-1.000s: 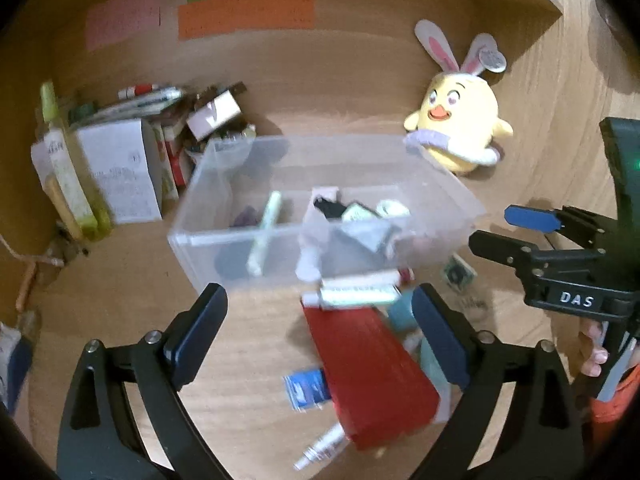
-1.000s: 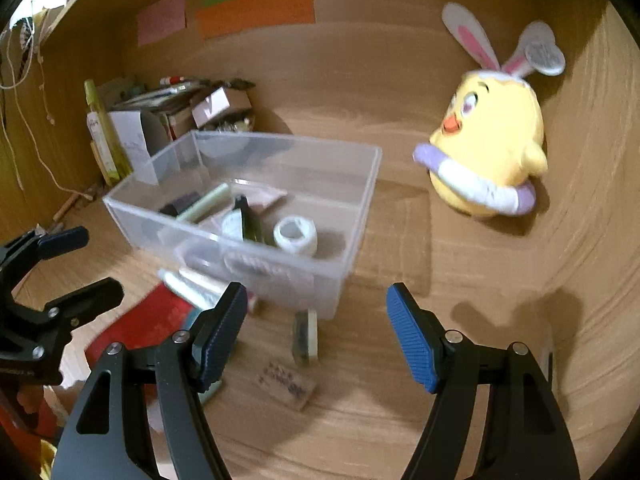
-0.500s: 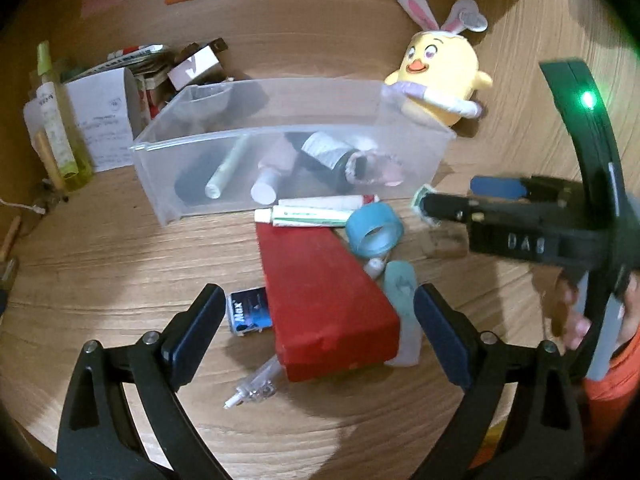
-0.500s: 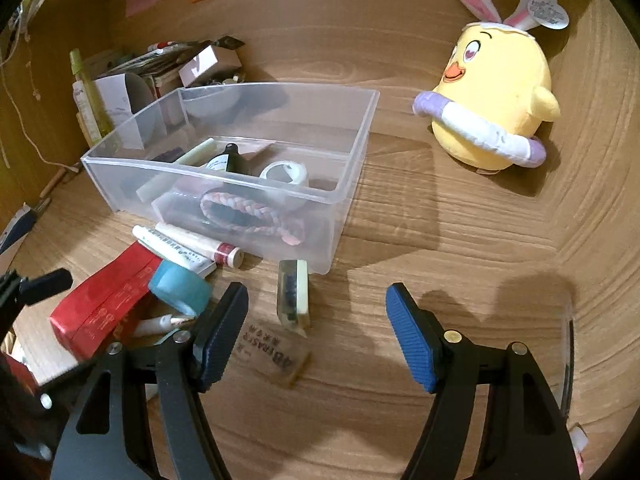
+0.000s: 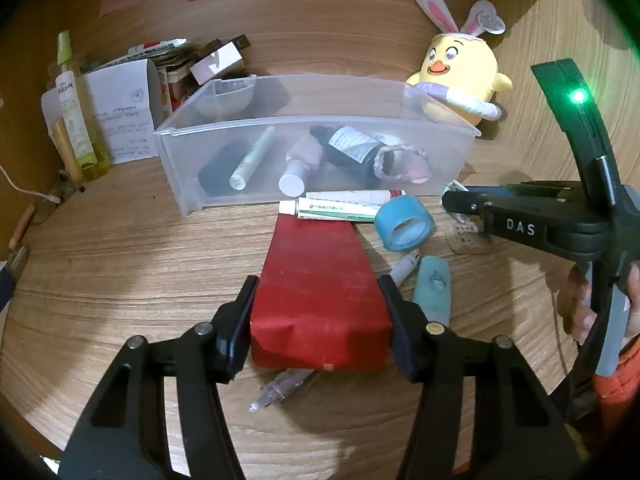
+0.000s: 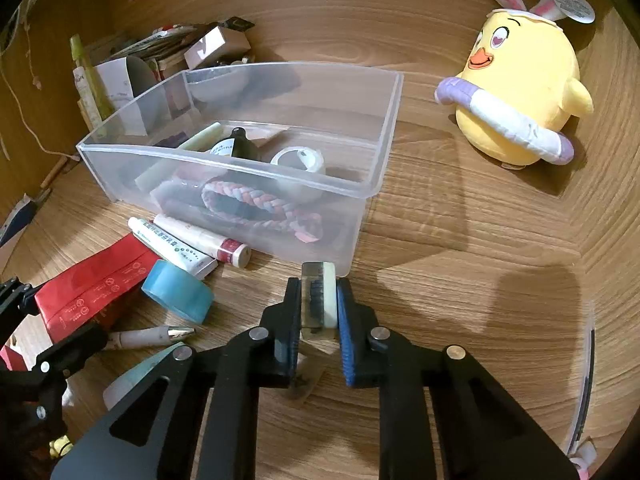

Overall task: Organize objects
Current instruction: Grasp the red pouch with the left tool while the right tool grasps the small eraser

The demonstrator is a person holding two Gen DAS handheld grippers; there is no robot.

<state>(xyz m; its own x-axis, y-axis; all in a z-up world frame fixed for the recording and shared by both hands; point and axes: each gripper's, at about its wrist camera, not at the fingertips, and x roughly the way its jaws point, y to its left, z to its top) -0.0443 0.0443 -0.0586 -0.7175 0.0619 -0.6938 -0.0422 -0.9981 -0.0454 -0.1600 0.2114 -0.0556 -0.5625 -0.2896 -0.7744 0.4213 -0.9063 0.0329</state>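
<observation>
My left gripper [image 5: 318, 316] is shut on the near end of a long red box [image 5: 316, 276] lying on the wooden desk. My right gripper [image 6: 318, 300] is shut on a small pale-green and grey flat case [image 6: 317, 300], held on edge just in front of the clear plastic bin [image 6: 376, 136]. The bin [image 5: 180, 160] holds a dark bottle [image 5: 352, 148], a braided band [image 6: 256, 204], a white tape roll [image 6: 298, 160] and tubes. In front of it lie two tubes [image 5: 336, 208], a blue tape roll [image 5: 404, 222], a pen [image 6: 148, 336] and a light-blue tube [image 5: 432, 292].
A yellow chick plush [image 6: 520, 100] sits at the back right. Boxes, papers and a green spray bottle [image 5: 76, 120] crowd the back left. A clear syringe-like piece [image 5: 280, 390] lies under the red box's near end. A tan eraser [image 5: 466, 236] lies under the right gripper.
Both grippers went from open to shut. The left moved forward and closed on the red box. The right moved down and closed on the small case by the bin.
</observation>
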